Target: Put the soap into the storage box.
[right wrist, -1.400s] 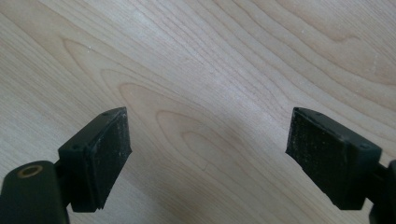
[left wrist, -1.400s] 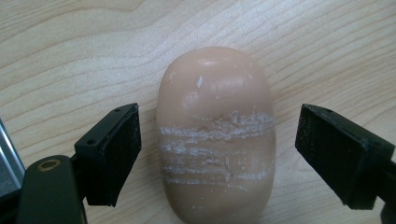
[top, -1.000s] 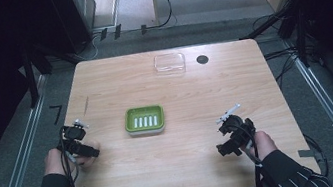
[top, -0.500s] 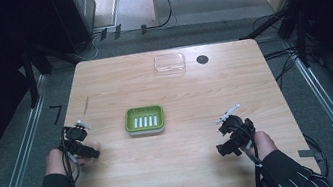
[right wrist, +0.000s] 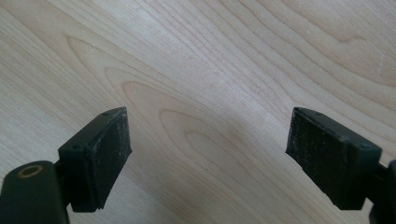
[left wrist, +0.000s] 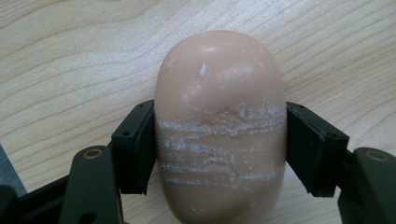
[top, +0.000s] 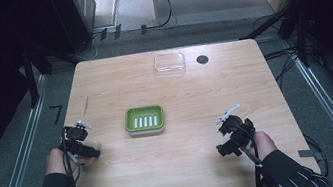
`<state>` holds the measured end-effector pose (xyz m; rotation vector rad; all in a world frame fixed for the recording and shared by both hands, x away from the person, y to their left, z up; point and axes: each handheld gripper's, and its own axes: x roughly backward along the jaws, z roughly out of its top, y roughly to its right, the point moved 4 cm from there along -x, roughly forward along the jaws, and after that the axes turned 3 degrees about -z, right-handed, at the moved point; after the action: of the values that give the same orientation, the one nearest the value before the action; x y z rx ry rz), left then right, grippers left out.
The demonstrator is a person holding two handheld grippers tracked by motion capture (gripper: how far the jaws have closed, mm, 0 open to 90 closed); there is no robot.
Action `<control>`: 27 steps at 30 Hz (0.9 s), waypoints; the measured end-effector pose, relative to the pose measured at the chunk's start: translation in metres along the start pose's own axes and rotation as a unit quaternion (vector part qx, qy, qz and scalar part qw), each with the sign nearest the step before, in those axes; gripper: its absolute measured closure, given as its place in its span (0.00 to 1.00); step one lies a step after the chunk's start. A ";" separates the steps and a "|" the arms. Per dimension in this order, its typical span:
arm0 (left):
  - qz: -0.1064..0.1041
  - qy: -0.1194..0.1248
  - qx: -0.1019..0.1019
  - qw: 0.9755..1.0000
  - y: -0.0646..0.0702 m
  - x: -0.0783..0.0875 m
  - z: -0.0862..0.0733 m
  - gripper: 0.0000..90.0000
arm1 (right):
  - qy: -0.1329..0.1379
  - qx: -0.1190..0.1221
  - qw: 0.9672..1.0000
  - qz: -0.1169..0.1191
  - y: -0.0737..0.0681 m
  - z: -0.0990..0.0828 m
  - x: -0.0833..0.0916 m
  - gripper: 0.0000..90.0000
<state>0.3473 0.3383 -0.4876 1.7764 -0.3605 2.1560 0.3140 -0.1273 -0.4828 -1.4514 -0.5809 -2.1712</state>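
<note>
Nothing has shifted since before; left gripper (left wrist: 219, 154) clamps a peach soap bar (left wrist: 219, 126) at the table's (top: 187, 171) 8 o'clock; right gripper (right wrist: 208, 158) jaws wide apart, holding nothing, 4 o'clock; green soap dish (top: 144, 120) central.

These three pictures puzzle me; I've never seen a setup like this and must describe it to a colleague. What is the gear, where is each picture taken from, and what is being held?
There is no robot: a person at a wooden table holds a two-jaw hand tool in each hand. The high view looks down from above. In it the left gripper is at the left and the right gripper at the right. On the table lie a green soap dish and, at the far edge, a clear plastic lid. The other two pictures come from cameras riding on the grippers. The left gripper view shows its jaws pressed against a tan bar of soap. The right gripper view shows its jaws wide apart over bare wood, holding nothing.
</note>
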 end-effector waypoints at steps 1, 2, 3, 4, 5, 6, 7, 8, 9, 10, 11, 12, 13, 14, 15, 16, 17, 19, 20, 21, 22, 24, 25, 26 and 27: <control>0.001 0.001 -0.001 1.000 0.000 0.000 0.000 0.37 | 0.000 0.000 1.000 0.000 0.000 0.000 0.000 0.16; 0.001 0.001 -0.001 1.000 0.000 0.000 0.000 0.37 | 0.000 0.000 1.000 0.000 0.000 0.000 0.000 0.16; 0.001 0.000 -0.002 1.000 0.001 0.000 0.000 0.37 | 0.000 0.000 1.000 0.001 0.000 0.000 0.000 0.16; -0.001 0.003 -0.001 1.000 0.001 0.000 -0.001 0.37 | 0.000 0.000 1.000 0.001 0.000 0.000 0.000 0.16; 0.000 0.003 -0.003 1.000 0.001 0.000 -0.001 0.37 | 0.000 0.000 1.000 0.001 0.000 0.000 0.000 0.16; 0.001 0.003 -0.004 1.000 0.001 0.000 -0.001 0.37 | 0.000 0.000 1.000 0.001 0.000 0.000 0.000 0.16; 0.000 0.005 -0.004 1.000 0.000 0.001 -0.001 0.37 | 0.000 0.001 1.000 0.002 0.000 0.000 0.000 0.16; -0.002 0.005 -0.004 1.000 0.000 0.002 -0.002 0.37 | 0.000 0.000 1.000 0.001 0.000 0.000 0.000 0.16; -0.002 0.007 -0.003 1.000 0.001 0.003 -0.002 0.37 | 0.000 0.000 1.000 0.002 0.000 0.000 0.000 0.16; -0.003 0.008 -0.005 1.000 0.001 0.004 -0.002 0.37 | 0.000 0.000 1.000 0.002 0.000 0.000 0.000 0.16; -0.004 0.013 -0.007 1.000 0.001 0.006 -0.002 0.37 | 0.000 0.000 1.000 0.002 0.000 0.000 0.000 0.16; -0.004 0.015 -0.007 1.000 0.002 0.007 -0.002 0.37 | 0.000 0.000 1.000 0.002 0.000 0.000 0.000 0.16; -0.005 0.017 -0.010 1.000 0.002 0.009 -0.002 0.37 | 0.000 0.000 1.000 0.003 0.000 0.000 0.000 0.16; -0.006 0.017 -0.011 1.000 0.002 0.010 -0.002 0.37 | 0.000 0.001 1.000 0.002 0.000 0.000 0.000 0.16; -0.005 0.023 -0.013 1.000 0.003 0.012 -0.002 0.37 | 0.000 0.001 1.000 0.003 0.000 0.000 0.000 0.16; -0.005 0.023 -0.013 1.000 0.003 0.012 -0.002 0.37 | 0.000 0.001 1.000 0.003 0.000 0.000 0.000 0.16; -0.005 0.023 -0.015 1.000 0.004 0.013 -0.002 0.37 | 0.000 0.001 1.000 0.002 0.000 0.000 0.000 0.16; -0.004 0.025 -0.020 0.999 0.005 0.015 -0.002 0.37 | 0.000 0.000 1.000 0.002 0.000 0.000 0.000 0.16; -0.006 0.026 -0.021 0.999 0.006 0.016 -0.002 0.37 | -0.001 0.000 1.000 0.001 0.000 0.000 0.000 0.16; -0.005 0.029 -0.026 0.999 0.007 0.018 -0.002 0.37 | 0.000 0.001 1.000 0.001 -0.001 0.000 0.000 0.16; -0.005 0.029 -0.026 0.999 0.007 0.018 -0.002 0.37 | 0.000 0.001 1.000 0.001 -0.001 0.000 0.000 0.16; -0.008 0.031 -0.029 0.999 0.008 0.019 -0.001 0.37 | -0.002 -0.001 1.000 0.001 -0.001 0.001 0.000 0.16; -0.007 0.033 -0.030 0.999 0.009 0.020 -0.001 0.37 | -0.002 0.000 1.000 0.000 -0.001 0.001 0.000 0.16; -0.009 0.033 -0.032 0.999 0.010 0.020 -0.001 0.37 | -0.002 0.001 1.000 0.001 -0.001 0.001 0.000 0.16; -0.008 0.034 -0.034 0.999 0.010 0.020 0.000 0.37 | -0.004 0.001 1.000 0.000 -0.001 0.001 0.000 0.16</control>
<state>0.3393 0.3308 -0.4677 1.6608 -0.3962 2.1601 0.3140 -0.1262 -0.4828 -1.4595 -0.5858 -2.1643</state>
